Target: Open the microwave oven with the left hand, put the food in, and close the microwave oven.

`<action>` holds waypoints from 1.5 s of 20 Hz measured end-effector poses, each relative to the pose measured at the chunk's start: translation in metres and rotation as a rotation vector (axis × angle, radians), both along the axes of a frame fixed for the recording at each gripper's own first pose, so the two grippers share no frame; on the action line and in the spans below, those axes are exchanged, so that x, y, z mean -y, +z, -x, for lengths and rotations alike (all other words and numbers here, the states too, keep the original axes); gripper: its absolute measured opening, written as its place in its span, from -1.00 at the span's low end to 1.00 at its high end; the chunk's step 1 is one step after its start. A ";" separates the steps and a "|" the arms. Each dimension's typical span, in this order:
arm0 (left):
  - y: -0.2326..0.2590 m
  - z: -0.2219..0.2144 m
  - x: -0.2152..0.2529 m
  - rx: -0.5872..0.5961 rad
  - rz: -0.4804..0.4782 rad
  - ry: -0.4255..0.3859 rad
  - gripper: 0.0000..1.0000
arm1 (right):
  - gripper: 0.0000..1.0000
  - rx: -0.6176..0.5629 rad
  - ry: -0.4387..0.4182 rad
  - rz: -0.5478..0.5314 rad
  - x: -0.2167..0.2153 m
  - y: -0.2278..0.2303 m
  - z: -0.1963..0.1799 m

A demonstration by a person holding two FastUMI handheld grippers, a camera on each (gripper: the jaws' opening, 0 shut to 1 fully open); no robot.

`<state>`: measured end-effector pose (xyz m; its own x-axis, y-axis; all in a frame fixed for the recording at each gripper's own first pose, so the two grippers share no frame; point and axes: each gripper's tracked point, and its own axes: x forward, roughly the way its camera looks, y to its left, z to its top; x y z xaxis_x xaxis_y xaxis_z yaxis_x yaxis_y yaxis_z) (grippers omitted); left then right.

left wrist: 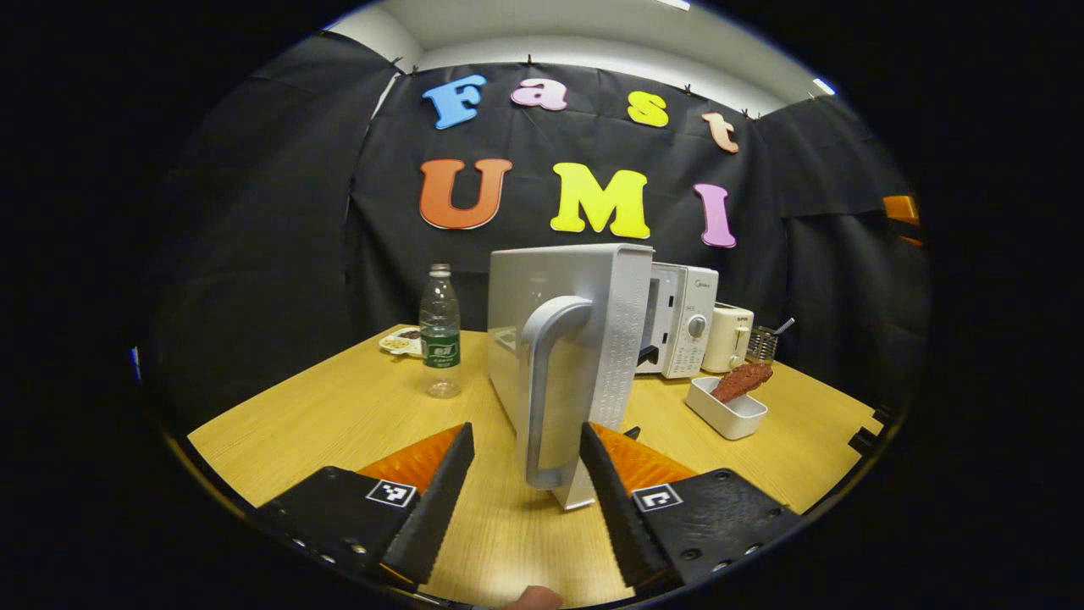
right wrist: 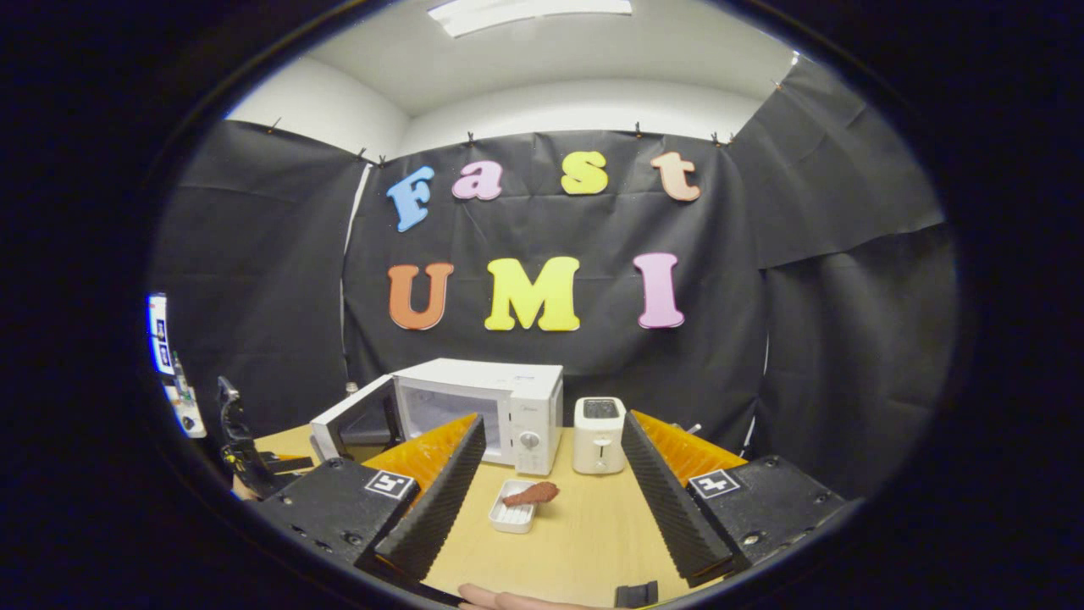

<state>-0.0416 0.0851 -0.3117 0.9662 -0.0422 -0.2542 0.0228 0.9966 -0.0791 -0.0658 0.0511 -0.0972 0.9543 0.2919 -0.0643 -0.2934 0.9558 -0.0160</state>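
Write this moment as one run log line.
microwave door: open | food: in tray, outside | left gripper: open at handle | right gripper: open

Nothing readable — the small marks on the microwave [left wrist: 682, 318], the toaster [left wrist: 730, 337] and the bottle [left wrist: 440, 339] are too blurred.

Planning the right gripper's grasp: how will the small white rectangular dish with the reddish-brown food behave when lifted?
The white dish looks rigid and probably light. The reddish-brown food overhangs its rim, so tilting may slide it out. Smooth walls might be slippery.

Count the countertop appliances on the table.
2: the microwave at the back with its door swung open, and the toaster just right of it. Others may be hidden behind the door.
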 end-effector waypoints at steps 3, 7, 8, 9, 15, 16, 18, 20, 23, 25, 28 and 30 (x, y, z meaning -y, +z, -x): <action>0.007 0.026 -0.029 0.001 -0.014 0.072 0.68 | 1.00 -0.015 0.019 -0.006 -0.012 -0.004 0.000; 0.033 0.050 -0.028 0.025 -0.029 0.065 0.72 | 0.90 -0.021 0.032 0.011 -0.025 -0.008 0.001; 0.040 0.051 -0.031 0.039 -0.036 0.072 0.82 | 1.00 -0.021 0.034 0.017 -0.026 -0.009 0.002; 0.048 0.054 -0.030 0.052 -0.038 0.075 0.84 | 1.00 -0.020 0.037 0.022 -0.028 -0.010 0.002; 0.093 0.051 -0.017 0.072 -0.055 0.088 0.83 | 1.00 -0.038 0.026 0.024 -0.025 -0.021 -0.021; 0.103 0.047 -0.015 0.081 -0.059 0.085 0.83 | 1.00 -0.052 0.023 0.026 -0.024 -0.025 -0.028; 0.122 0.037 -0.004 0.100 -0.074 0.073 0.83 | 1.00 -0.083 0.016 0.037 -0.020 -0.032 -0.044; 0.137 0.026 0.005 0.104 -0.104 0.061 0.84 | 1.00 -0.118 0.013 0.044 -0.019 -0.042 -0.061; 0.160 0.007 0.026 0.143 -0.146 0.024 0.84 | 0.90 -0.186 0.017 0.058 -0.017 -0.061 -0.087; 0.176 -0.011 0.035 0.189 -0.171 0.018 0.84 | 1.00 -0.229 0.022 0.075 -0.016 -0.073 -0.108; 0.186 -0.033 0.054 0.216 -0.181 0.004 0.70 | 1.00 -0.347 0.052 0.084 -0.017 -0.107 -0.139; 0.186 -0.046 0.068 0.207 -0.161 -0.020 0.89 | 1.00 -0.475 0.094 0.061 -0.018 -0.140 -0.158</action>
